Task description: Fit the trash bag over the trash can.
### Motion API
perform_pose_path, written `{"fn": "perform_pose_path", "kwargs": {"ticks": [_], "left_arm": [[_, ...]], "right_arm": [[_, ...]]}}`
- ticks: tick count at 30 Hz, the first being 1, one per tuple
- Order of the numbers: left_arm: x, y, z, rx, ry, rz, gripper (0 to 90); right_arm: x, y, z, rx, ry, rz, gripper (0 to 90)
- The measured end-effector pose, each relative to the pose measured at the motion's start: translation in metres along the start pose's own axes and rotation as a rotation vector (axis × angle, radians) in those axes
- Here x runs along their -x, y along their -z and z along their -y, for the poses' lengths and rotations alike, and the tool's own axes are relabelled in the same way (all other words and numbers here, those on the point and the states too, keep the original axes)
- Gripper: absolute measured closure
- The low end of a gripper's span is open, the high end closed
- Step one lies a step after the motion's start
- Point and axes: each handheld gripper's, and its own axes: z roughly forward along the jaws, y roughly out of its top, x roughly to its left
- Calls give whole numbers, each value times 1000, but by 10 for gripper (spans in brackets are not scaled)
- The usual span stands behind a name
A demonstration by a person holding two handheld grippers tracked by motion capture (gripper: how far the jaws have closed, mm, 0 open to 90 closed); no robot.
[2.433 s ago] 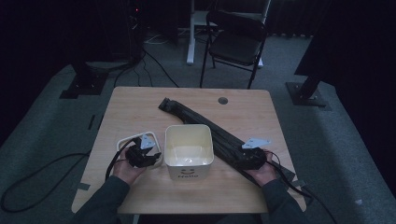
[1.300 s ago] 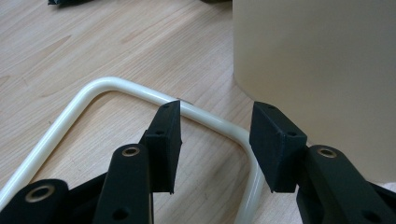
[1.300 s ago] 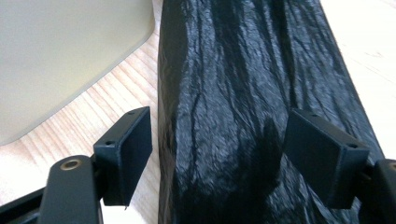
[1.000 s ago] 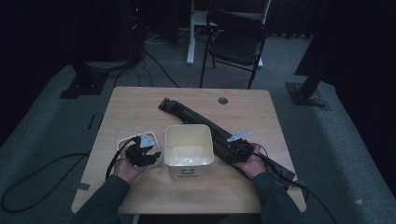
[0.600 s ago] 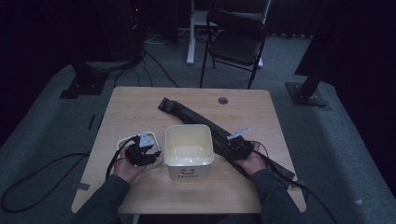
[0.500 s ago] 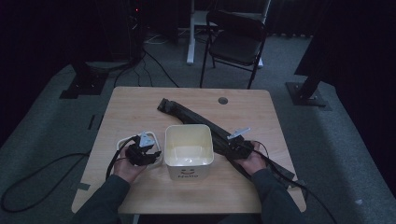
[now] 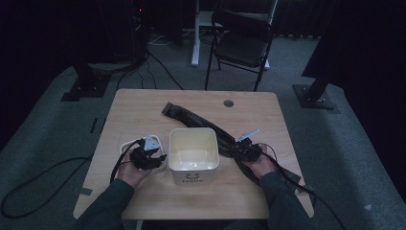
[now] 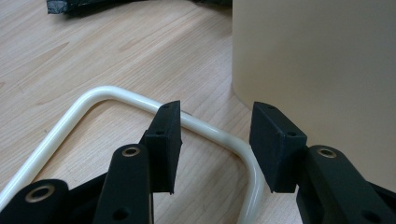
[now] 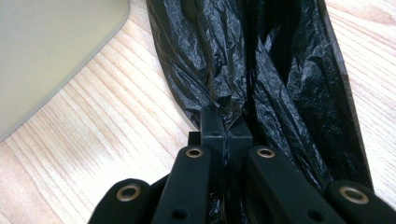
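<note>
While right tongs (image 9: 226, 133) pinch black bag (image 9: 280, 70) | left tongs (image 8: 215, 140) spread over handle (image 8: 116, 95) | bin (image 7: 193, 148) between

High view dim, surroundings near black; both gripper views bright, even, sharp, w/ soft sheen on crinkled black plastic bag (image 9: 280, 70).

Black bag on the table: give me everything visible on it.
The black plastic bag looks like thin, glossy, crinkled film, folded into a long flat strip. It lies diagonally on the wooden table, running behind the cream bin. The right gripper has just closed, and its jaws now pinch a fold of the film.
</note>
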Motion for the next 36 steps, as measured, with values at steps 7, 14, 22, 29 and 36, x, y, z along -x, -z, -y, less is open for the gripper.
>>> {"fn": "perform_pose_path", "kwargs": {"ticks": [7,14,22,29,36], "left_arm": [[1,0,-3,8,-6,6,543],[4,-2,-5,9,-16,10,543],[5,-2,-6,15,-13,19,544],[6,-3,-7,18,-15,25,544],[9,-3,-9,26,-24,28,544]], "right_arm": [[-1,9,-4,38,11,-21,900],[0,27,-14,113,8,-47,900],[1,49,-25,190,21,-73,898],[-2,64,-35,248,33,-97,898],[-2,77,-44,304,40,-121,897]]}}
